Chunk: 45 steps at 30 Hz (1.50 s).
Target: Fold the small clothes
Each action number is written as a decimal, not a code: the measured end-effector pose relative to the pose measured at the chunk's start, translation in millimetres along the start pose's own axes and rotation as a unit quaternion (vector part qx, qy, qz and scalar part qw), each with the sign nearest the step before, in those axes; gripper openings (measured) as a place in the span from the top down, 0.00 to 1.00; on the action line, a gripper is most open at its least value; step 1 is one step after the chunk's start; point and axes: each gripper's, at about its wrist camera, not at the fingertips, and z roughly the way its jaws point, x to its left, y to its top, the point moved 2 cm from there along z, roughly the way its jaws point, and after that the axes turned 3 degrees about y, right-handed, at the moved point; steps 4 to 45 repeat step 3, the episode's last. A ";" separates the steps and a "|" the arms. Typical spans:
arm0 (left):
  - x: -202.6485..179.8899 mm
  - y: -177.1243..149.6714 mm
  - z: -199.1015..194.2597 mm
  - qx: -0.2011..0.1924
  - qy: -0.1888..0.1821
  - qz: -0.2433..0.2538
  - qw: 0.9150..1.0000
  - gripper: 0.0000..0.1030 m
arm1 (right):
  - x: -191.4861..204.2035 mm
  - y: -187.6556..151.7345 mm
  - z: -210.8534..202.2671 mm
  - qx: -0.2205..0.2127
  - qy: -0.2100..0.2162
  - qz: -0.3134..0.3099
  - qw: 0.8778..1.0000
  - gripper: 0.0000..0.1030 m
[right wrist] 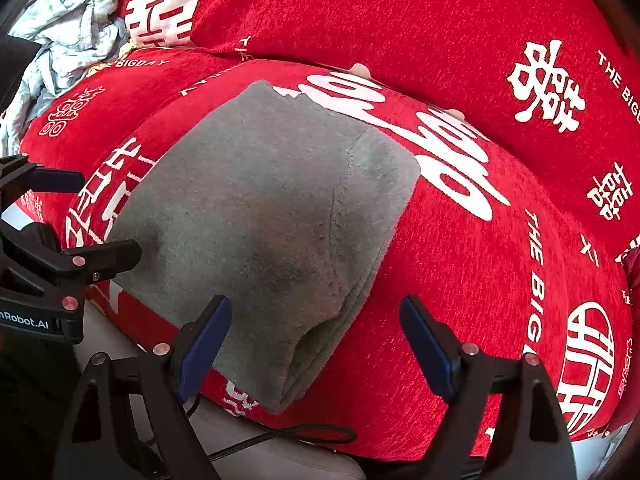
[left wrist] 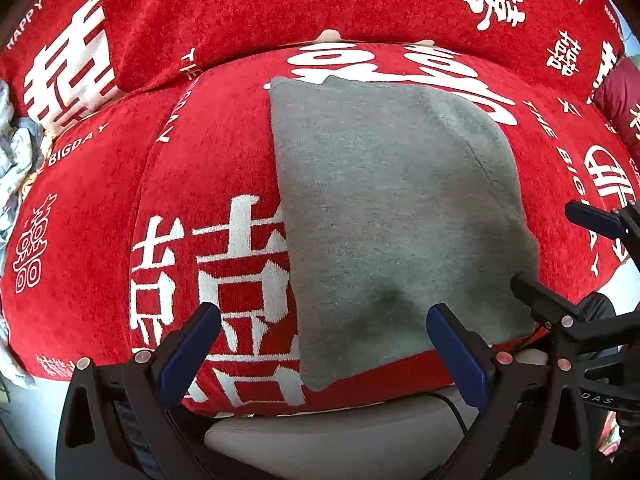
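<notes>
Grey folded fleece garment point(left wrist: 392, 208) lying flat on red chenille sofa cover point(left wrist: 224, 160) — left gripper point(left wrist: 324, 344) and right gripper point(right wrist: 316, 340) both hovering, jaws apart, holding nothing.

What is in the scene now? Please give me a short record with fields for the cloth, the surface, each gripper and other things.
cloth: grey garment, folded, lying flat on the red cover
surface: red cover with white characters and letters, over a cushion
left gripper: left gripper open, holding nothing, near edge of the garment lies between its fingers
right gripper: right gripper open, holding nothing, near corner of the garment lies between its fingers
other things: pale crumpled fabric at the far left; black cable below the cover's front edge
</notes>
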 end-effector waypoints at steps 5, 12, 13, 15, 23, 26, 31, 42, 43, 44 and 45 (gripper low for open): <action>-1.8 -0.3 -0.7 -0.002 0.002 0.003 1.000 0.00 | 0.8 -0.3 0.0 0.000 0.000 0.000 1.000 0.14; -1.8 -0.3 -0.7 -0.002 0.002 0.003 1.000 0.00 | 0.8 -0.3 0.0 0.000 0.000 0.000 1.000 0.14; -1.8 -0.3 -0.7 -0.002 0.002 0.003 1.000 0.00 | 0.8 -0.3 0.0 0.000 0.000 0.000 1.000 0.14; -1.8 -0.3 -0.7 -0.002 0.002 0.003 1.000 0.00 | 0.8 -0.3 0.0 0.000 0.000 0.000 1.000 0.14; -1.8 -0.3 -0.7 -0.002 0.002 0.003 1.000 0.00 | 0.8 -0.3 0.0 0.000 0.000 0.000 1.000 0.14; -1.8 -0.3 -0.7 -0.002 0.002 0.003 1.000 0.00 | 0.8 -0.3 0.0 0.000 0.000 0.000 1.000 0.14; -1.8 -0.3 -0.7 -0.002 0.002 0.003 1.000 0.00 | 0.8 -0.3 0.0 0.000 0.000 0.000 1.000 0.14; -1.8 -0.3 -0.7 -0.002 0.002 0.003 1.000 0.00 | 0.8 -0.3 0.0 0.000 0.000 0.000 1.000 0.14; -1.8 -0.3 -0.7 -0.002 0.002 0.003 1.000 0.00 | 0.8 -0.3 0.0 0.000 0.000 0.000 1.000 0.14; -1.8 -0.3 -0.7 -0.002 0.002 0.003 1.000 0.00 | 0.8 -0.3 0.0 0.000 0.000 0.000 1.000 0.14; -1.8 -0.3 -0.7 -0.002 0.002 0.003 1.000 0.00 | 0.8 -0.3 0.0 0.000 0.000 0.000 1.000 0.14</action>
